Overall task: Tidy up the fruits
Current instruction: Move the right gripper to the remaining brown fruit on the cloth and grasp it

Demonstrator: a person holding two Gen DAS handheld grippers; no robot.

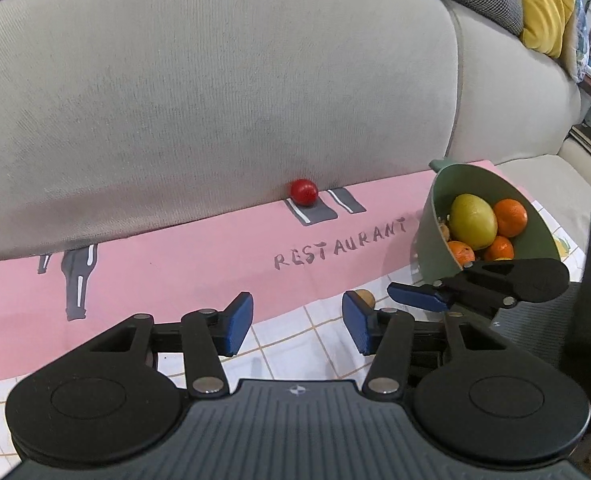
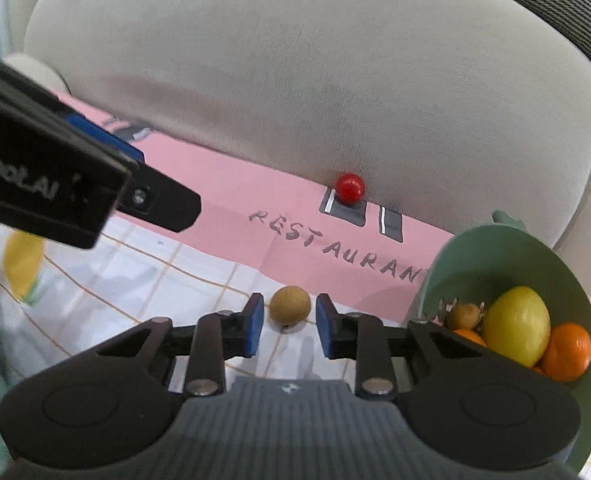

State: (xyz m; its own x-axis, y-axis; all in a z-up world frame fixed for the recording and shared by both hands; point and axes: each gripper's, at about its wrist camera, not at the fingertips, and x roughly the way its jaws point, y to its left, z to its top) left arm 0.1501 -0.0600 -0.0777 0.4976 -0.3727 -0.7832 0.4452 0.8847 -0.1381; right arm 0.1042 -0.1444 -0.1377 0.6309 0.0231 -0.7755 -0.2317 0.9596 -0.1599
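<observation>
A green bowl (image 1: pixel 439 216) (image 2: pixel 495 252) holds a yellow-green lemon (image 1: pixel 474 221) (image 2: pixel 517 324), several oranges (image 1: pixel 510 217) (image 2: pixel 567 352) and a small brown fruit (image 2: pixel 464 315). A small brown fruit (image 2: pixel 290 305) lies on the cloth just ahead of my open right gripper (image 2: pixel 288 330), between its blue pads and apart from them; in the left wrist view it (image 1: pixel 367 297) peeks out behind a pad. A red cherry tomato (image 1: pixel 303 191) (image 2: pixel 349 187) rests against the sofa. My left gripper (image 1: pixel 297 326) is open and empty.
A pink cloth marked RESTAURANT (image 1: pixel 175 264) (image 2: pixel 231 184) and a white checked cloth (image 2: pixel 143 280) cover the table. A grey sofa cushion (image 1: pixel 215 100) rises right behind. A yellow cushion (image 1: pixel 543 4) lies far right. The left gripper's body (image 2: pixel 55 176) crosses the right wrist view.
</observation>
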